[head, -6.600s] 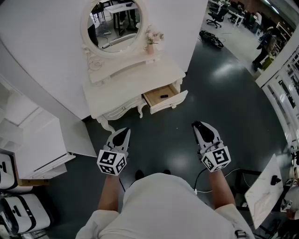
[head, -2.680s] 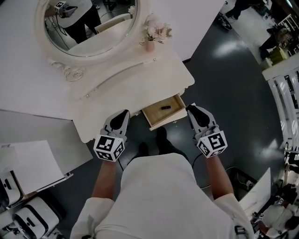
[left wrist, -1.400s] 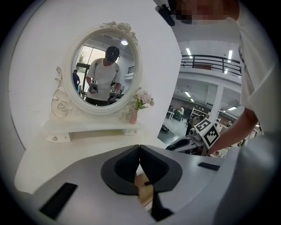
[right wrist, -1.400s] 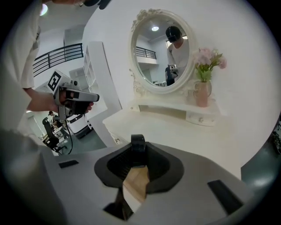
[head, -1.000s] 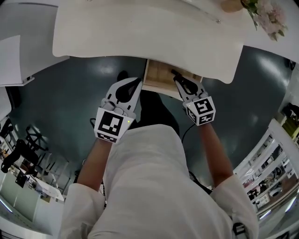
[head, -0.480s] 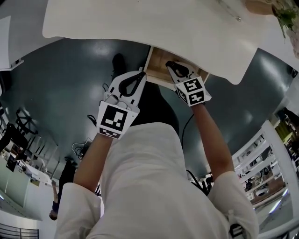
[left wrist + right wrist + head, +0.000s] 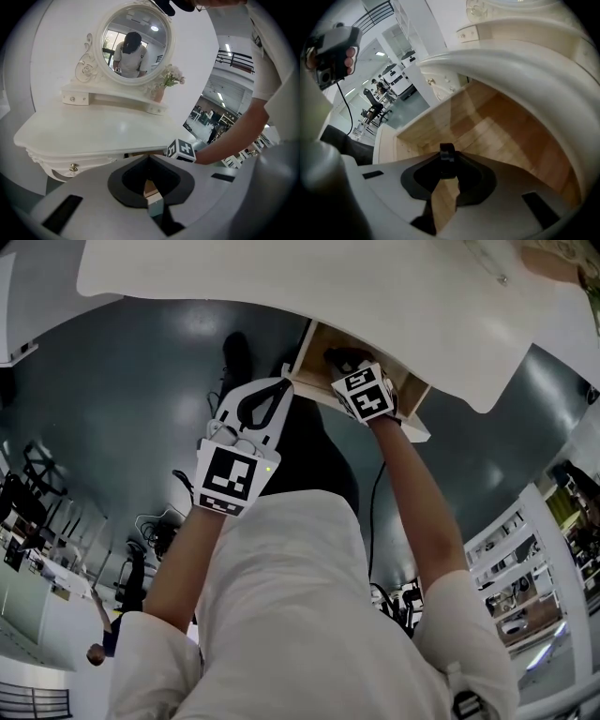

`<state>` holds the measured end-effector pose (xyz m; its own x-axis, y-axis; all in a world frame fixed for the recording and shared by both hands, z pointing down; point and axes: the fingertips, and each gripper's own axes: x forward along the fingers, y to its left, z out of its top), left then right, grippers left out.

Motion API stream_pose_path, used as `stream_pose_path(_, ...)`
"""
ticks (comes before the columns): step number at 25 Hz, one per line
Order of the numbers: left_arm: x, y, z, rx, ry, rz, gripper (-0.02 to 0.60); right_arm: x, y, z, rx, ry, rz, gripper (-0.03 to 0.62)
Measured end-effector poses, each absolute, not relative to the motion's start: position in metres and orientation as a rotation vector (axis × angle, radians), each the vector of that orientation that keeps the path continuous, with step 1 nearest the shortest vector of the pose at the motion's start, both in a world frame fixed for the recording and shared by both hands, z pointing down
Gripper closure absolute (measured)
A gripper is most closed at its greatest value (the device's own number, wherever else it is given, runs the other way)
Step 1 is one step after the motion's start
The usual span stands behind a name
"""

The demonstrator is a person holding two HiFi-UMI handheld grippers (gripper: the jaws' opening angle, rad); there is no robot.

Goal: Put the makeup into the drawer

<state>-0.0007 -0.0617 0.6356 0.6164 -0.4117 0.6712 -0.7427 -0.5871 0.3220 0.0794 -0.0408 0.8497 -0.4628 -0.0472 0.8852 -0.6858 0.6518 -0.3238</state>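
The open wooden drawer juts out under the white dressing table. My right gripper reaches down into it, its marker cube just above the drawer's rim. In the right gripper view a small black makeup item stands pinched at the tips of the right gripper, above the bare drawer floor. My left gripper hovers left of the drawer's front, below the table edge, shut with nothing held. In its own view the left gripper points toward the table top.
A round mirror and a vase of pale flowers stand at the back of the table. Dark floor spreads under and left of the table. White shelving stands at the right. The table's rim overhangs the drawer.
My right gripper has sunk from the drawer's front edge down into the drawer with the black item. The left gripper has dropped a little and stays beside the drawer.
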Motion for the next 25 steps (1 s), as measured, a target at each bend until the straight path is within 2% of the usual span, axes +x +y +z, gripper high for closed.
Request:
stream_pose_path(5, -0.008, -0.055, 0.643, 2.221, -0.912, 0.734, 0.565, 0.079, -0.036, 0.868, 0.521, -1.840, 0.930, 0.514)
stream_pose_path(13, -0.007, -0.048, 0.644, 2.202, -0.920, 0.743, 0.565, 0.084, -0.036, 0.871, 0.469, -1.793, 0.823, 0.509)
stream_pose_path(19, -0.013, -0.057, 0.639, 2.218, -0.925, 0.744, 0.565, 0.087, -0.047, 0.868, 0.523, -1.773, 0.780, 0.408)
stream_pose_path(25, -0.015, -0.064, 0.622, 2.261, -0.941, 0.751, 0.565, 0.094, -0.051, 0.848, 0.582, -1.791, 0.731, 0.404)
